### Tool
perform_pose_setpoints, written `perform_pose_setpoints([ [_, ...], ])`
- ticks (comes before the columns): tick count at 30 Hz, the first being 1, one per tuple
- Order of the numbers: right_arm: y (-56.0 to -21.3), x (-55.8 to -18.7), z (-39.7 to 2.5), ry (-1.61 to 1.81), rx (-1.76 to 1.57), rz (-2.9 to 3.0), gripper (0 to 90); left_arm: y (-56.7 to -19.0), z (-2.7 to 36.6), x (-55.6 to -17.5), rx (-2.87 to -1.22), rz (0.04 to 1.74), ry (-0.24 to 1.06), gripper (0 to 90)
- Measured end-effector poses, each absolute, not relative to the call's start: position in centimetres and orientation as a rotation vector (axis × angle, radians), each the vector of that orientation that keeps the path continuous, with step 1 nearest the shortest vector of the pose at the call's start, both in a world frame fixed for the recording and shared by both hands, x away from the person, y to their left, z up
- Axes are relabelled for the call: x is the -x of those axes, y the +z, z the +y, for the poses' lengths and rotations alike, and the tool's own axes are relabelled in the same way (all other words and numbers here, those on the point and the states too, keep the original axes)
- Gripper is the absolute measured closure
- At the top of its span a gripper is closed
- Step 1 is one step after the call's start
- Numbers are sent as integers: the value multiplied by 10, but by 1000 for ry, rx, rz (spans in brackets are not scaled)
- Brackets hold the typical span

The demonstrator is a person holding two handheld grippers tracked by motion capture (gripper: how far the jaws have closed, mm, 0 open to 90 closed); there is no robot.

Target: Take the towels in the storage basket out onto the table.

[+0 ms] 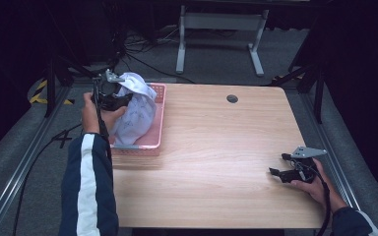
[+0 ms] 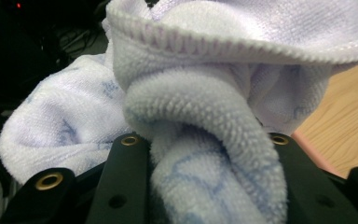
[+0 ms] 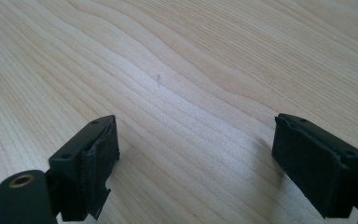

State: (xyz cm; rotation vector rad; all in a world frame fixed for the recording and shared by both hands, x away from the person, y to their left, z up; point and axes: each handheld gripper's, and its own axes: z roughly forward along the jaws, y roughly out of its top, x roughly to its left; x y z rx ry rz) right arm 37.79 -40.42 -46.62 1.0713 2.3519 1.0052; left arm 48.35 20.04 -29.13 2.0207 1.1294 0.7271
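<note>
Towel (image 1: 137,110) in pink basket (image 1: 160,105), far left corner of table (image 1: 216,162). Left gripper (image 1: 112,96) is clamped on a thick fold of the cloth; in the left gripper view the terry roll (image 2: 205,140) fills the gap between the two black jaws and bulges out above them. The cloth is white with faint blue markings and a stitched hem; most of it lies bunched in the basket, heaped above the rim, with the gripped part at the far end of the heap. The bundle's long axis runs roughly from the near edge toward the far edge, along the basket's length. From the tool, the rest of the cloth hangs down and toward the near side, so a lift would probably have to go up and toward the table's centre to clear the rim. Right gripper (image 1: 286,173) rests near the near right corner, jaws spread wide over bare wood (image 3: 182,93), well apart from the basket; the left hand (image 1: 96,115) is plainly the nearer one. No brand, label or legible writing is visible on cloth, basket or table.
</note>
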Motion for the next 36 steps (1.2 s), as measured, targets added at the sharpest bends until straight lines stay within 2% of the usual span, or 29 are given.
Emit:
perform_pose_setpoints([
  [8, -466, -378, -404, 1003, -1071, 2354, 149, -244, 199, -467, -1943, 1056, 778, 663],
  [11, -466, -378, -404, 1005, -1072, 2352, 150, -233, 188, -463, -1926, 1011, 763, 663],
  [18, -466, -378, -404, 1003, -1074, 2349, 149, -223, 151, -463, -1997, 894, 725, 664],
  [27, -466, -377, -404, 1005, -1072, 2349, 149, -238, 55, -471, -2058, 688, 542, 662],
  [34, -466, -377, -405, 1004, -1066, 2348, 150, -282, -24, -450, -2218, 450, 338, 643],
  [36, -466, -376, -405, 1006, -1069, 2350, 149, -293, -32, -445, -2250, 419, 294, 591],
])
